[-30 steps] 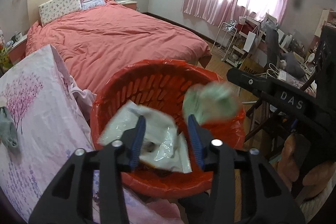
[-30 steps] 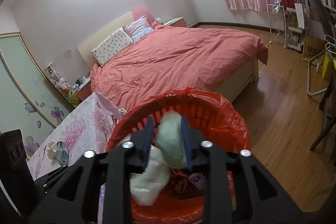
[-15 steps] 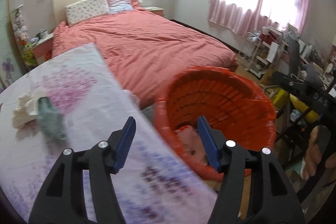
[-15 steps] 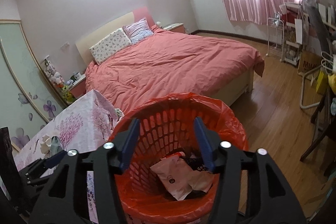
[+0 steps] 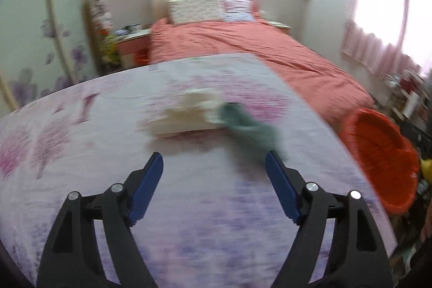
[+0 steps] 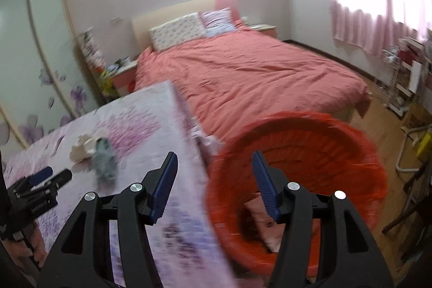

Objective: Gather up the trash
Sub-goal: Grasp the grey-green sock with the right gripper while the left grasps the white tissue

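A crumpled cream paper wad (image 5: 189, 116) and a grey-green crumpled piece (image 5: 249, 126) lie side by side on the floral tablecloth (image 5: 108, 147). My left gripper (image 5: 214, 166) is open and empty above the cloth, just short of them. The red basket with a red liner (image 6: 310, 153) stands beside the table's edge and holds wrappers (image 6: 267, 220). My right gripper (image 6: 214, 166) is open and empty over the gap between table edge and basket rim. The wads also show in the right wrist view (image 6: 94, 150), with the left gripper (image 6: 43, 180) near them.
A bed with a coral cover (image 6: 256, 72) lies behind the table and basket. A chair frame (image 6: 410, 150) and shelves (image 6: 405, 72) stand on the wood floor at right. A nightstand (image 5: 129, 45) is by the wardrobe.
Both grippers released their trash into the basket and opened. The left gripper swung left over the table toward the two wads. The right gripper shifted left, off the basket's middle.
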`<state>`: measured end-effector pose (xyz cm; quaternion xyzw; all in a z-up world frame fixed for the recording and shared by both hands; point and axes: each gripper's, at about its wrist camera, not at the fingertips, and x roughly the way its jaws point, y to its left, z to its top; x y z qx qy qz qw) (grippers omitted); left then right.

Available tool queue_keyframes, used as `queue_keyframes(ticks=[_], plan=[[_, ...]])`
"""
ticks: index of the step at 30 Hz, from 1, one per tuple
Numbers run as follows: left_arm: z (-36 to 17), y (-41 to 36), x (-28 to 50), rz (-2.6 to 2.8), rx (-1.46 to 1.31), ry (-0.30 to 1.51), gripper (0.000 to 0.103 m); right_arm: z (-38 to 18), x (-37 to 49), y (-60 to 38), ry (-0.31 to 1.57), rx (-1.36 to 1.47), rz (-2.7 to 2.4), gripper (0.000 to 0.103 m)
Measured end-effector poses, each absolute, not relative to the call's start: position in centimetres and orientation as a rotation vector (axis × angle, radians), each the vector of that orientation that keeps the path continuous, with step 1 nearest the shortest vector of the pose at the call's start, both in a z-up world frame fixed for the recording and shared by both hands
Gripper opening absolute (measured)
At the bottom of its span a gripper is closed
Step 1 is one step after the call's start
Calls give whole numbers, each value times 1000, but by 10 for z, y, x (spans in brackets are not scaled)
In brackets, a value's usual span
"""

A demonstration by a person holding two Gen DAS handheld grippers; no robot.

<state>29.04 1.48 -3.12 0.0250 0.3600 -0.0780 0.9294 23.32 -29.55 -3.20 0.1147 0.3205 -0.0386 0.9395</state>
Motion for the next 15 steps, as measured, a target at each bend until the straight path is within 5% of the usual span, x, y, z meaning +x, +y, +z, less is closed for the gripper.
queue_keyframes(ticks=[15], plan=[[-44,137,293,47,-17,745,85,-69,316,-160,800,133,84,58]])
